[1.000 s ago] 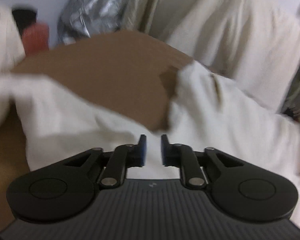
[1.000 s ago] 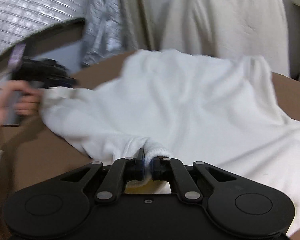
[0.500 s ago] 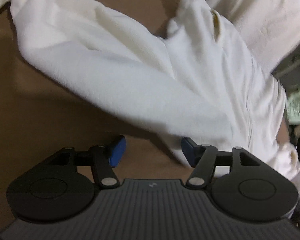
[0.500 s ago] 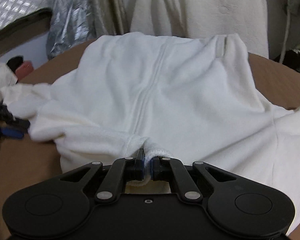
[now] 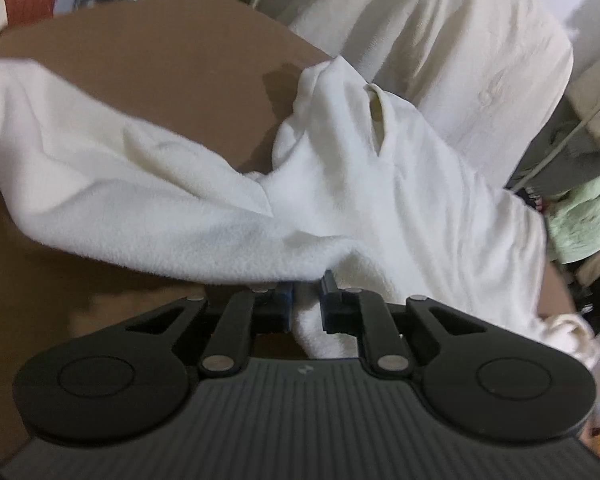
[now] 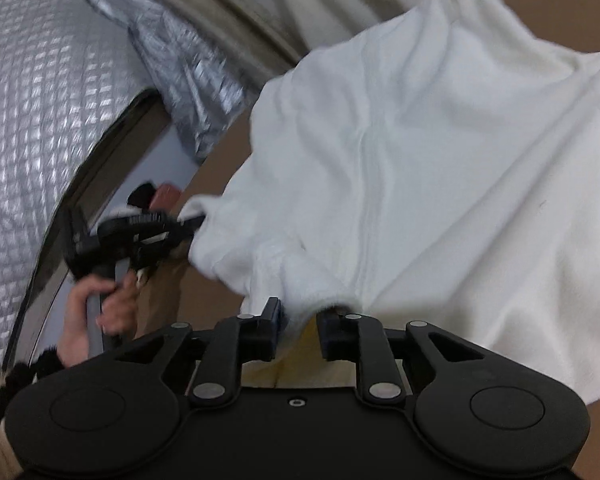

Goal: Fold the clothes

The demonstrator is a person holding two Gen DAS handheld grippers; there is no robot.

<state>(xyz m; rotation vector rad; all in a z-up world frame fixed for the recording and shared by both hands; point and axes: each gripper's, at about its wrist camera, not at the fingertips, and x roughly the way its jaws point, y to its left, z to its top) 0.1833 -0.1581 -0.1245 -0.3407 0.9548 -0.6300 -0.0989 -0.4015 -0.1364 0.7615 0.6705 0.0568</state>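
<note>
A white, soft fleece garment [image 6: 440, 184] with a zip seam down its middle lies spread and rumpled across the brown tabletop [image 5: 148, 64]. One broad sleeve [image 5: 100, 184] stretches out sideways from the body over the tabletop, slightly lifted, and a small loop [image 5: 376, 120] shows at the garment's far edge.

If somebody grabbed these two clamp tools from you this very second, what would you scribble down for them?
Left gripper: jaws closing on a fold of the white fleece garment; cloth is between the pads.
Right gripper: jaws opening; the garment's hem edge is still between them, the grip loosening.
Garment: spread, rumpled, over the brown table, one sleeve stretched out to the left.
Done: laid out roughly flat, no neat fold visible.
Left: smooth it, fold sleeves in, fold the body.
</note>
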